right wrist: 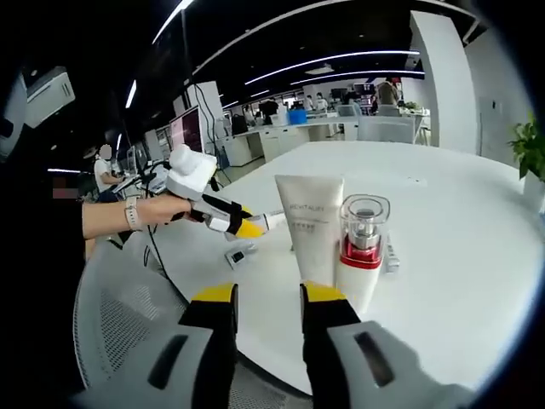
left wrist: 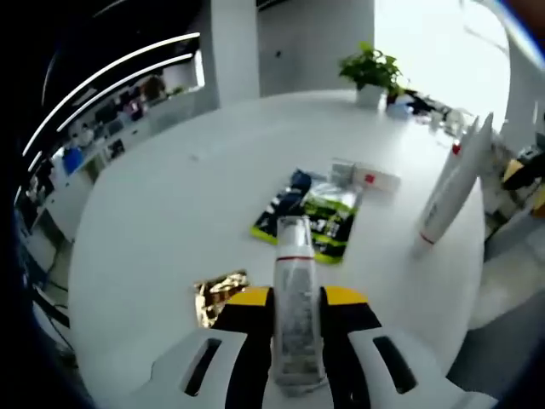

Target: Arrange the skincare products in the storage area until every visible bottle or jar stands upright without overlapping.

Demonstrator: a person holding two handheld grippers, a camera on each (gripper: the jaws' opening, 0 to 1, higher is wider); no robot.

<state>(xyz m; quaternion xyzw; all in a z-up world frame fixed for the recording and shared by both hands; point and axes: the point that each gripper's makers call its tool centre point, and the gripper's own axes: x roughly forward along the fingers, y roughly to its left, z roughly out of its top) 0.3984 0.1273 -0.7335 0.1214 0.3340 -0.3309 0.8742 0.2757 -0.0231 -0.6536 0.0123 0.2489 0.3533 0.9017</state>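
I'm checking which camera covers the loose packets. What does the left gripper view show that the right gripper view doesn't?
Left gripper view: sachets and a gold wrapper lying flat, and a clear-capped bottle between the left gripper's jaws. Right gripper view: a pump bottle standing upright, the open right gripper, office desks. Both: the white table, a white tube, a potted plant.

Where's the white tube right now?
In the right gripper view, the white tube stands upright on the white table, just left of the red-collared pump bottle.
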